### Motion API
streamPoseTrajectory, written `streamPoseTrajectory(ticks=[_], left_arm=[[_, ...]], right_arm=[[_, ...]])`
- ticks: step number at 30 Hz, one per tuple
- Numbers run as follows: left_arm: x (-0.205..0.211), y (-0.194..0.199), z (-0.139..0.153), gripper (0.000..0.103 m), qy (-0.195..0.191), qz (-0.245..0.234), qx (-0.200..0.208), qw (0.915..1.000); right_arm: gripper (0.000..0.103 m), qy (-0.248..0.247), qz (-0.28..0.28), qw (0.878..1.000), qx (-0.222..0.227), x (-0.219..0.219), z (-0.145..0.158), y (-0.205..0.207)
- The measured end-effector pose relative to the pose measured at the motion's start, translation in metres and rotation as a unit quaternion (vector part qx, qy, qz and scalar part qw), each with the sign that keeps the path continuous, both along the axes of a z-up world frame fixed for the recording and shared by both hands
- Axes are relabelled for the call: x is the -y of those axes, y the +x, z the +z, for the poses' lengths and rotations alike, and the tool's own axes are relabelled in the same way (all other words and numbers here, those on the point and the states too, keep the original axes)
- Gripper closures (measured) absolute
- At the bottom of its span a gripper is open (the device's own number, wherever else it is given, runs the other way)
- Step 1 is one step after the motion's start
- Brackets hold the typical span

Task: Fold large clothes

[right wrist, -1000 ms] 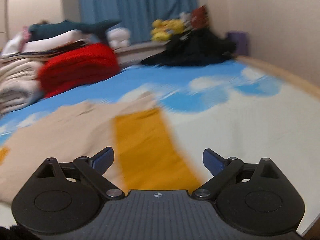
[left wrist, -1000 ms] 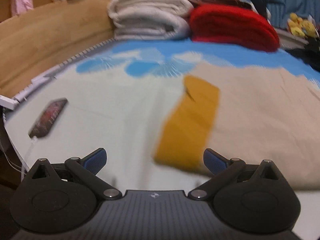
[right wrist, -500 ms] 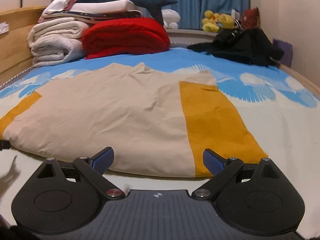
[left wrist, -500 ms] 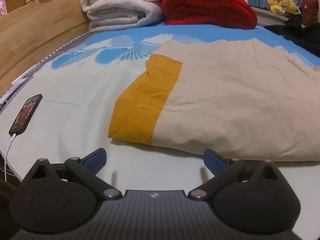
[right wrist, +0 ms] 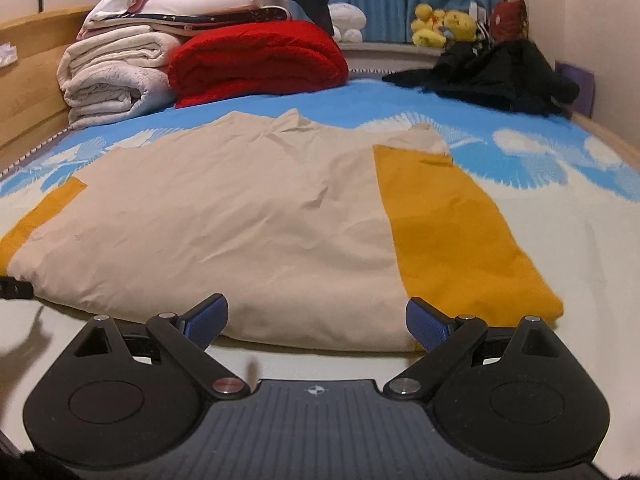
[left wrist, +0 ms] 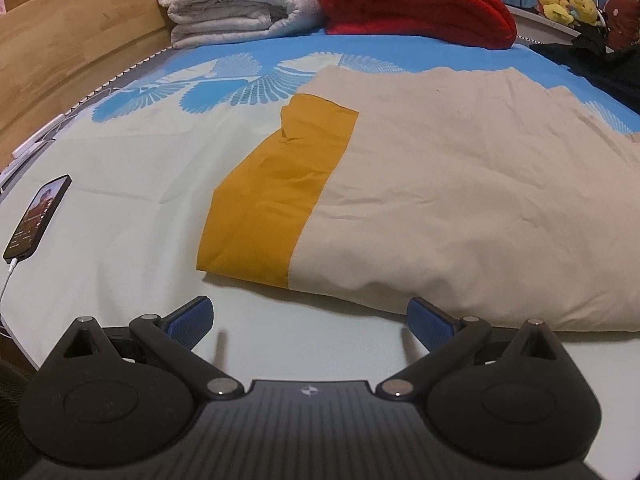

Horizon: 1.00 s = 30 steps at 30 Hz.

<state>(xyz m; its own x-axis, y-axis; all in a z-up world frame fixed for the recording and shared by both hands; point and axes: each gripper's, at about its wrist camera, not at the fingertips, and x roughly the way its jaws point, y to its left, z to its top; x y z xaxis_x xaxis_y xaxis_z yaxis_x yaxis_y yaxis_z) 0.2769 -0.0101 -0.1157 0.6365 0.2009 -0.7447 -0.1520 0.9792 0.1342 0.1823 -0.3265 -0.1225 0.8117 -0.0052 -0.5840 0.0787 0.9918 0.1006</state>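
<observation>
We hold the left gripper (left wrist: 310, 316) and right gripper (right wrist: 316, 318) with fingers spread wide, gripping nothing. The beige garment (right wrist: 240, 216) lies flat just beyond both sets of fingertips. We judge folding not yet begun; next, we pinch its near hem.

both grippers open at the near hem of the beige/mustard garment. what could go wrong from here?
1. The garment lies in layers at the near edge; a gripper might pinch only the top layer, or catch the bedsheet too.
2. The left gripper faces the mustard sleeve, the right gripper the beige hem left of the other sleeve; uneven grasps could skew the fold.
3. The charging phone lies left of the sleeve; a swept sleeve might snag it.
</observation>
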Motion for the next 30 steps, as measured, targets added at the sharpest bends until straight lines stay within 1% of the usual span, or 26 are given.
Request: streamPoseTrajectory(ticks=[5, 7, 8, 10, 12, 13, 14, 17, 19, 21, 22, 23, 24, 25, 26, 27, 28, 29, 30], left_arm=[[0.003, 0.002, 0.0, 0.0, -0.003, -0.003, -0.002, 1.0], [0.004, 0.003, 0.001, 0.0, -0.01, -0.002, -0.002, 1.0], [0.003, 0.003, 0.004, 0.0, -0.02, -0.001, -0.001, 0.9998], [0.003, 0.005, 0.014, 0.0, -0.05, -0.003, 0.007, 0.9987], [0.008, 0.009, 0.027, 0.0, -0.069, -0.004, 0.021, 0.9974], [0.011, 0.012, 0.032, 0.0, -0.074, -0.007, 0.028, 0.9969], [0.018, 0.016, 0.038, 0.0, -0.076, -0.016, 0.034, 0.9964], [0.042, 0.029, 0.046, 0.0, -0.071, -0.042, 0.038, 0.9959], [0.059, 0.037, 0.046, 0.0, -0.062, -0.058, 0.039, 0.9956], [0.076, 0.048, 0.037, 0.0, -0.028, -0.065, 0.033, 0.9969], [0.083, 0.054, 0.028, 0.0, 0.0, -0.061, 0.03, 0.9977], [0.086, 0.057, 0.02, 0.0, 0.016, -0.057, 0.031, 0.9977], [0.088, 0.06, 0.012, 0.0, 0.023, -0.056, 0.033, 0.9976], [0.089, 0.065, 0.004, 0.0, 0.027, -0.052, 0.032, 0.9978], [0.09, 0.07, -0.004, 0.0, 0.026, -0.051, 0.024, 0.9981], [0.089, 0.075, -0.01, 0.0, 0.022, -0.05, 0.014, 0.9984], [0.088, 0.079, -0.015, 0.0, 0.017, -0.048, 0.008, 0.9987], [0.088, 0.08, -0.018, 0.0, 0.013, -0.046, 0.005, 0.9989], [0.088, 0.081, -0.019, 0.0, 0.013, -0.046, 0.006, 0.9988]], right_arm=[[0.007, 0.075, -0.035, 0.996, -0.017, 0.022, -0.002, 0.0], [0.007, 0.107, -0.055, 0.993, -0.022, 0.033, -0.005, 0.0], [0.007, 0.128, -0.065, 0.989, -0.024, 0.04, -0.006, -0.002], [0.007, 0.19, -0.09, 0.977, -0.022, 0.057, -0.008, -0.005], [0.007, 0.255, -0.126, 0.959, -0.018, 0.075, -0.013, -0.01], [0.007, 0.277, -0.147, 0.949, -0.016, 0.082, -0.016, -0.013], [0.007, 0.297, -0.17, 0.939, -0.015, 0.09, -0.018, -0.015], [0.007, 0.343, -0.238, 0.909, -0.015, 0.11, -0.028, -0.024], [0.007, 0.37, -0.267, 0.89, -0.007, 0.12, -0.033, -0.028], [0.007, 0.383, -0.28, 0.88, 0.0, 0.127, -0.034, -0.027], [0.007, 0.386, -0.283, 0.878, 0.001, 0.129, -0.035, -0.024], [0.007, 0.387, -0.285, 0.877, 0.001, 0.13, -0.035, -0.019], [0.007, 0.391, -0.287, 0.874, 0.002, 0.132, -0.037, -0.015], [0.007, 0.399, -0.289, 0.87, 0.006, 0.134, -0.038, -0.011], [0.006, 0.41, -0.295, 0.863, 0.012, 0.136, -0.04, -0.006], [0.003, 0.42, -0.3, 0.856, 0.02, 0.137, -0.043, -0.003], [0.001, 0.43, -0.303, 0.85, 0.038, 0.138, -0.048, 0.002], [0.001, 0.427, -0.302, 0.851, 0.052, 0.139, -0.05, 0.009], [0.001, 0.417, -0.302, 0.855, 0.062, 0.139, -0.051, 0.015]])
